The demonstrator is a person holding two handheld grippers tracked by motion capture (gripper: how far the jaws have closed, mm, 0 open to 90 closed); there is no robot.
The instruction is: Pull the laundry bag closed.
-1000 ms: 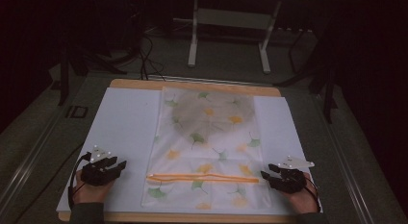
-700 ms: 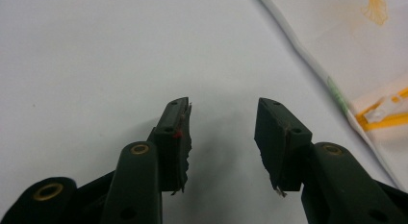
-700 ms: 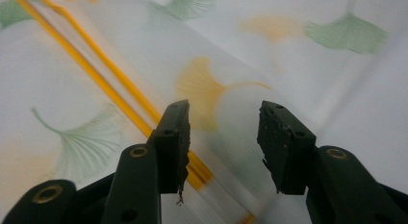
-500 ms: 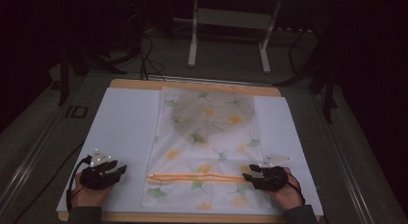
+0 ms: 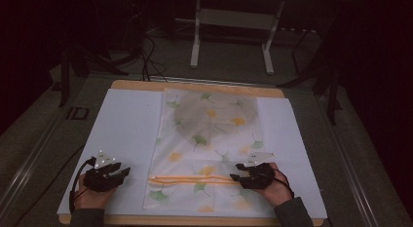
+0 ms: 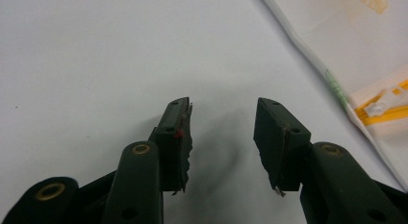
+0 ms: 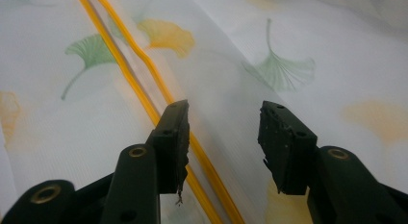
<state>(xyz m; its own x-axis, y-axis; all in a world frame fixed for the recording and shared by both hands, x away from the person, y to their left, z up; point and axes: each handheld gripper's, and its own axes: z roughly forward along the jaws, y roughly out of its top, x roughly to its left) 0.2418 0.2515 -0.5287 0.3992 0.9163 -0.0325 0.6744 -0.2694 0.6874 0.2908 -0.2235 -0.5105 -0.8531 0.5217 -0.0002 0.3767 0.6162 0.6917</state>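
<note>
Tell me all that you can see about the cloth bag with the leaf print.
The cloth bag is white, thin and slightly see-through, printed with green and yellow fan-shaped leaves. It lies flat on the white table cover, long side pointing away from the person. An orange zipper crosses it near the close end; its white pull sits at the bag's left edge. Something round and grey shows through the far half. The open right hand-held gripper hovers at the zipper's right end.

You've got two grippers out there: your left gripper (image 5: 108, 172) and your right gripper (image 5: 249, 171), each with two black jaws, and both pairs stand apart. One white sheet (image 5: 126, 134) covers the one wooden table (image 5: 195, 85). On it lies one leaf-printed fabric bag (image 5: 209, 139), and across it run two orange zipper strands (image 5: 192, 179), side by side. One white zipper pull (image 6: 376, 108) shows in your left gripper view. Two hands, two sleeves.
</note>
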